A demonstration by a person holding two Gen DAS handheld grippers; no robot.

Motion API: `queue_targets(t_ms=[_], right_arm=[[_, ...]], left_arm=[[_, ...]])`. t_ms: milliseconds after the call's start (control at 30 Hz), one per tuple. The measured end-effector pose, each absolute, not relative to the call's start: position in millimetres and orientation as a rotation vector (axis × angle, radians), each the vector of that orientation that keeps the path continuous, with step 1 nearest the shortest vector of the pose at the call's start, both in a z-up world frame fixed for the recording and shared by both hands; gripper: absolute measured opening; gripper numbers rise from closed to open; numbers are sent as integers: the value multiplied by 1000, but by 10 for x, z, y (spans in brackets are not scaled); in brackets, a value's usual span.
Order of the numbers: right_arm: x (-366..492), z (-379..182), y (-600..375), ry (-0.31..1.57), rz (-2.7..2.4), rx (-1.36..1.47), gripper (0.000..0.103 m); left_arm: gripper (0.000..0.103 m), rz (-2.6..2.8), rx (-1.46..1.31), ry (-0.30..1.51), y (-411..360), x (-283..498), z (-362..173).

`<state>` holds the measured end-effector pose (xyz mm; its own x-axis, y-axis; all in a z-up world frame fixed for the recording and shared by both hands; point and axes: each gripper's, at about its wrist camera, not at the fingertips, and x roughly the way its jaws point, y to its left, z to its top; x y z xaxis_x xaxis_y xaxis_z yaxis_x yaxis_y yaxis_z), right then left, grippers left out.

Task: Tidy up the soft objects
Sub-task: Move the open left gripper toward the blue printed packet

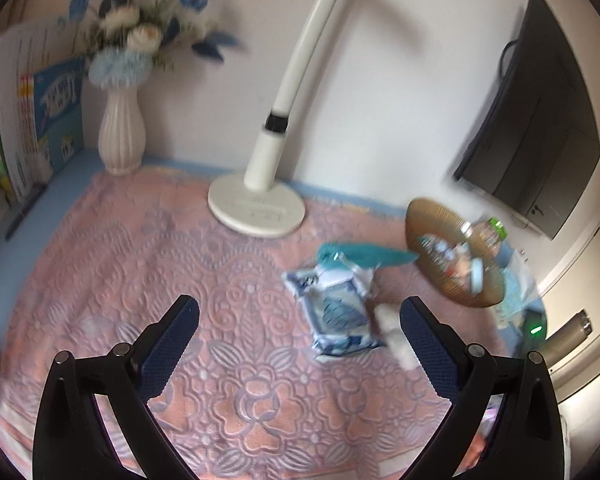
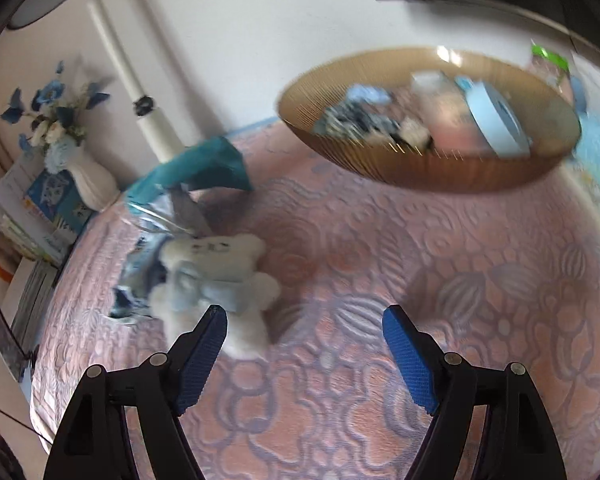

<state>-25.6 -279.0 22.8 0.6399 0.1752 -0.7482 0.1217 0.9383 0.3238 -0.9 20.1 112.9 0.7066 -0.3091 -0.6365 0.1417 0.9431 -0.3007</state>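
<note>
Amber ribbed bowl point(image 2: 428, 168) at 1 o'clock holding blurred cloths and a pale blue roll point(image 2: 496, 120), white plush bear point(image 2: 220, 272) at 10 o'clock on pink quilted surface point(image 2: 360, 280), beside blue-white packet point(image 1: 336, 312), right claw point(image 2: 304, 324) wide and empty, left claw point(image 1: 300, 320) wide, empty.

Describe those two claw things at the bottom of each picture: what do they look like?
Each is a two-finger gripper, left and right. The arms are glossy black plastic, angular, with triangular cut-outs and round silver pins at the joints. Each finger carries a flat blue pad with a fine dotted grip texture. No cables, markings or sleeves show.
</note>
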Motion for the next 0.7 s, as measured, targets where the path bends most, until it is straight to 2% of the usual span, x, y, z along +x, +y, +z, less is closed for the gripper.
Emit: queue_targets(t_ms=[100, 333, 700], right_arm=[[-289, 254, -2895, 833, 47, 418, 88], [-239, 213, -2848, 854, 43, 400, 89], [-232, 245, -2605, 848, 53, 271, 89]], left_arm=[[100, -238, -212, 790, 80, 153, 737], [100, -223, -162, 918, -81, 248, 99], [100, -247, -47, 882, -210, -388, 141]])
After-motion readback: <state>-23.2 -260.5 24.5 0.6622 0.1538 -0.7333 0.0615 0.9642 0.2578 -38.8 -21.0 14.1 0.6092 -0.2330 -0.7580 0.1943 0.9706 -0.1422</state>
